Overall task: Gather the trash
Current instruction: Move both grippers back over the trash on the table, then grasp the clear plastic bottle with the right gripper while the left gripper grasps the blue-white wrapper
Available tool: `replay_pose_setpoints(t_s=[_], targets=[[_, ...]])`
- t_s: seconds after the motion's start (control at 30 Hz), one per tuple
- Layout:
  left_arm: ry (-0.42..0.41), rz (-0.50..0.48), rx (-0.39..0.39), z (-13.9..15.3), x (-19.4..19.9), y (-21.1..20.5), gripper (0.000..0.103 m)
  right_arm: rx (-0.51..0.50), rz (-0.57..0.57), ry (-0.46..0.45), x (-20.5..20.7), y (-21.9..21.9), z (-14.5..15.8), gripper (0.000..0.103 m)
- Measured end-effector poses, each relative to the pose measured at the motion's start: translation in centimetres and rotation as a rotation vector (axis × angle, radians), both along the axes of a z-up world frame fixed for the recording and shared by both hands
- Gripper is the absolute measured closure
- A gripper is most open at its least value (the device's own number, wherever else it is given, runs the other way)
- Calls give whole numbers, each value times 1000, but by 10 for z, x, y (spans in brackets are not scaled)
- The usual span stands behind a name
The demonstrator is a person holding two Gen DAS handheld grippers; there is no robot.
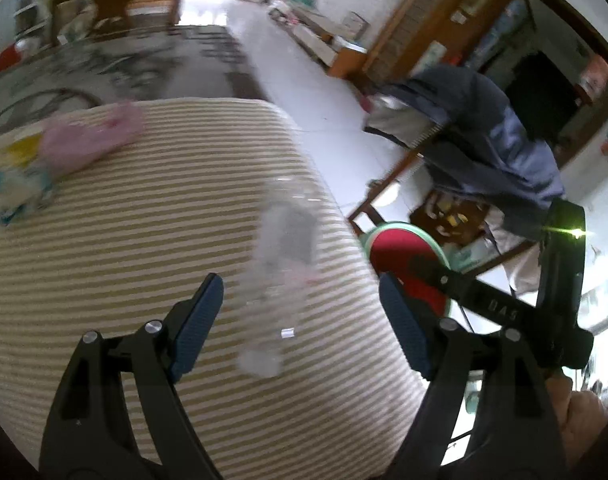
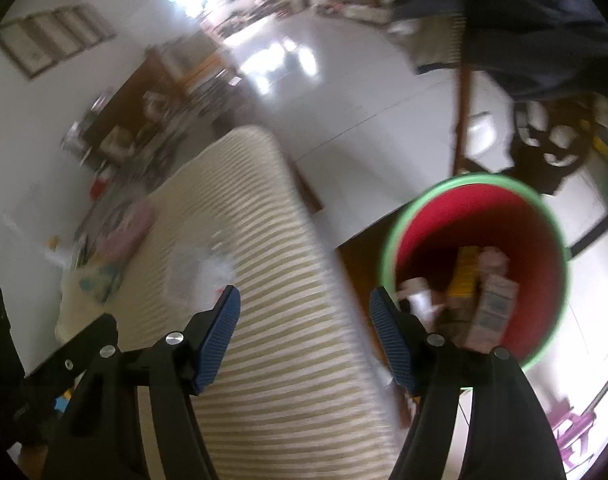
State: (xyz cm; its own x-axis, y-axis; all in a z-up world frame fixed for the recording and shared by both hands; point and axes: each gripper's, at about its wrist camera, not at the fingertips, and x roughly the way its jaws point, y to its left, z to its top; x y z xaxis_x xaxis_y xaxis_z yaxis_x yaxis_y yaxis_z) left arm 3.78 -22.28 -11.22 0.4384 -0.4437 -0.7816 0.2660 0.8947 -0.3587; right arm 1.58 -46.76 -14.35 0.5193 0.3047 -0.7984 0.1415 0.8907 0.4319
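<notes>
A striped mat (image 1: 144, 240) covers the table, a red bin (image 2: 479, 264) with a green rim beside its edge, cartons inside. A clear plastic bag (image 1: 280, 264) lies on the mat, pink wrapper (image 1: 92, 140) farther off. Left gripper (image 1: 302, 320) and right gripper (image 2: 304, 328) gape wide, empty.

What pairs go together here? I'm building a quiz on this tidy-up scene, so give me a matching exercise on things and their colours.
Things:
1. bin
2. crumpled wrapper
3. striped mat
4. packet

Colours:
a. pink
b. cream with olive stripes
c. red inside, green rim
d. clear plastic

Pairs: 1-c, 2-d, 3-b, 4-a
</notes>
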Motion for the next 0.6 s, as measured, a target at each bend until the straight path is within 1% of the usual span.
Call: replay_pose_setpoints(t_s=[0.1,0.2,0.33,0.47,0.53,0.57,0.6], targets=[[6,68,1,-2,-1,34,25,-9,71,18,16,37,-8,35],[10,125,4,-3,-4,67,25,-39,104,32,31,68,-16,33],[13,198,20,-5,-8,113,25,-71,110,60,47,96,-28,31],[19,260,33,-9,-5,154,25,-116,77,108,58,112,-41,31],[12,275,54,-10,-1,173,25,-141,67,123,60,118,-44,36],[6,278,71,-11,5,184,25,-153,63,125,59,119,-44,42],[-1,276,85,-11,12,192,24,-158,61,124,58,120,-44,43]])
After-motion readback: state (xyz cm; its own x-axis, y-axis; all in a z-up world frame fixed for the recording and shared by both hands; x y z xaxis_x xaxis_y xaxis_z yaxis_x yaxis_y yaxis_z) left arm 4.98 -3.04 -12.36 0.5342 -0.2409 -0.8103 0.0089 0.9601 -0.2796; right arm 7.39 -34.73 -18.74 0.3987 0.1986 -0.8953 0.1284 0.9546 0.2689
